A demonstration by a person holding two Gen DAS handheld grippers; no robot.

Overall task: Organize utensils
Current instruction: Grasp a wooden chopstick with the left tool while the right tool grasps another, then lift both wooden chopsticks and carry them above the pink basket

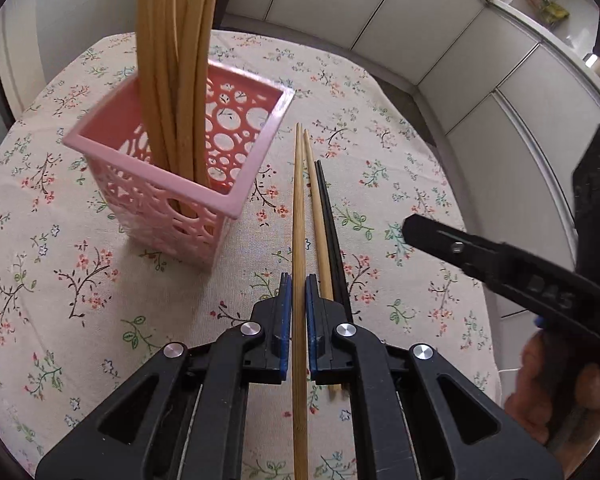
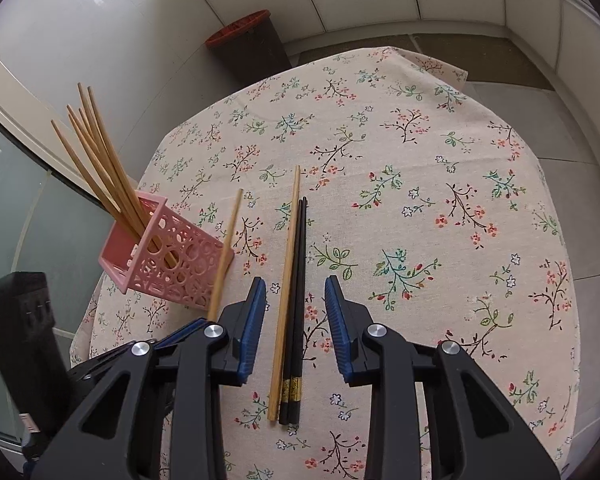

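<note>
My left gripper [image 1: 298,280] is shut on a wooden chopstick [image 1: 299,208], lifted off the floral tablecloth [image 1: 100,300] and pointing forward to the right of the pink perforated basket [image 1: 236,200]. Several wooden chopsticks [image 1: 168,80] stand in that basket. In the right wrist view the held chopstick [image 2: 226,252] slants up beside the basket [image 2: 180,264]. My right gripper [image 2: 296,280] is open and low over the cloth, its pads on either side of one wooden chopstick [image 2: 288,272] and two black chopsticks [image 2: 300,280] lying side by side.
A dark bin with a red rim [image 2: 252,40] stands on the floor beyond the table's far edge. White cabinet fronts [image 1: 440,40] run along the right. A person's hand [image 1: 540,400] holds the right gripper [image 1: 420,236] near the table's right edge.
</note>
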